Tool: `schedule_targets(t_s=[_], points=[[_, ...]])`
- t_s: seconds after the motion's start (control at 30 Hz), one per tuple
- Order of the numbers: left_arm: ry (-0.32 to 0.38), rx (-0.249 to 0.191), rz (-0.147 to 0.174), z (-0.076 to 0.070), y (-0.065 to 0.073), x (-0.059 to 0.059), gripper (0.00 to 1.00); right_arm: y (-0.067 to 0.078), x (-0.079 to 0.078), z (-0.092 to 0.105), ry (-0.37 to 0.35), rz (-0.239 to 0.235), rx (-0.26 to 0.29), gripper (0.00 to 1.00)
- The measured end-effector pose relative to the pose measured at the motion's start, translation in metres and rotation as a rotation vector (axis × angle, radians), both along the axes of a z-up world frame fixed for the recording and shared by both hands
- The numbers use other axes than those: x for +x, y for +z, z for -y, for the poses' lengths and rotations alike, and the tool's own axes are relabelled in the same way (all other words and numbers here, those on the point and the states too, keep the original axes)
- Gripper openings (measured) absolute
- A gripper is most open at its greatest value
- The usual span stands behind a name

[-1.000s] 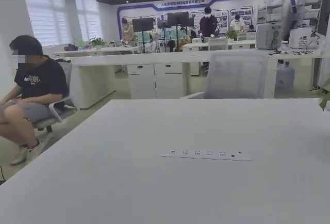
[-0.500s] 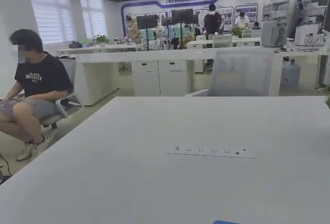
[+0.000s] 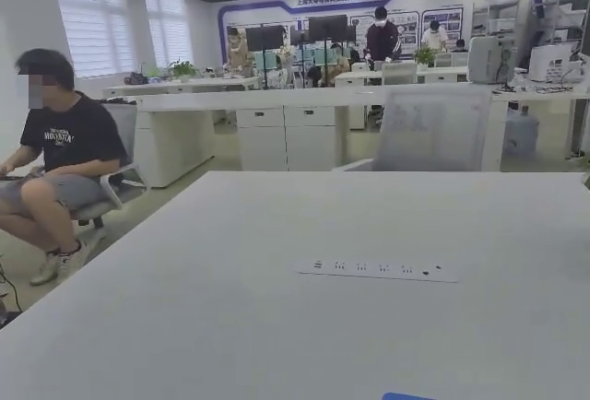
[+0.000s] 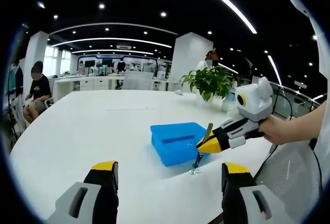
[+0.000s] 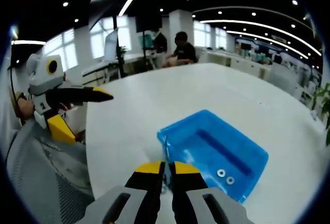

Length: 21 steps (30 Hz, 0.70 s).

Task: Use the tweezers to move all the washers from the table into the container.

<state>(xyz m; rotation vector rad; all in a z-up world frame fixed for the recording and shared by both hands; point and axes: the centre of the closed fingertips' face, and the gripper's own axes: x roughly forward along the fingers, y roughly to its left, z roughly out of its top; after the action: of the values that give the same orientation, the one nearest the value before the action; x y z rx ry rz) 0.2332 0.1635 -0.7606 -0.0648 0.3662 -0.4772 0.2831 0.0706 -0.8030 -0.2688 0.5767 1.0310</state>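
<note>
A wide white table (image 3: 230, 326) stands in an open office. In the left gripper view, the left gripper (image 4: 167, 177) is low over the table, its two yellow-tipped fingers (image 4: 105, 168) spread wide apart and holding nothing. Ahead of those fingers and slightly to their right lies a blue container (image 4: 175, 140), a shallow open tray. The right gripper (image 4: 205, 145), held in a hand (image 4: 276, 129), shows at the right, above the container's near corner. Thin tweezers (image 4: 199, 158) point down from its fingers and end right at a small washer (image 4: 194, 171) on the table, just beside the container. In the right gripper view, the right gripper's fingers are pressed together, clamping the tweezers, which stick out ahead of the fingertips toward the container's near edge. Two more washers (image 5: 225, 176) lie inside the container, beyond the fingertips and to their right. The left gripper is well off to the left of those fingers, its own fingers parted. In the head view, a power strip (image 3: 378, 270) is set into the table, and a person (image 3: 57, 156) sits at the far left.
</note>
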Motion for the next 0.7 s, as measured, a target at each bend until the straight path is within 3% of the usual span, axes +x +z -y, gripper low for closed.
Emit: schedule_targets(t_s=[0.4, 0.7], points=[[-0.004, 0.002, -0.002, 0.001, -0.001, -0.001, 0.83, -0.001, 0.001, 0.010, -0.009, 0.013, -0.009, 0.01], [-0.005, 0.003, -0.005, 0.001, -0.001, -0.001, 0.83, -0.002, -0.005, 0.018, -0.036, -0.038, 0.008, 0.01]])
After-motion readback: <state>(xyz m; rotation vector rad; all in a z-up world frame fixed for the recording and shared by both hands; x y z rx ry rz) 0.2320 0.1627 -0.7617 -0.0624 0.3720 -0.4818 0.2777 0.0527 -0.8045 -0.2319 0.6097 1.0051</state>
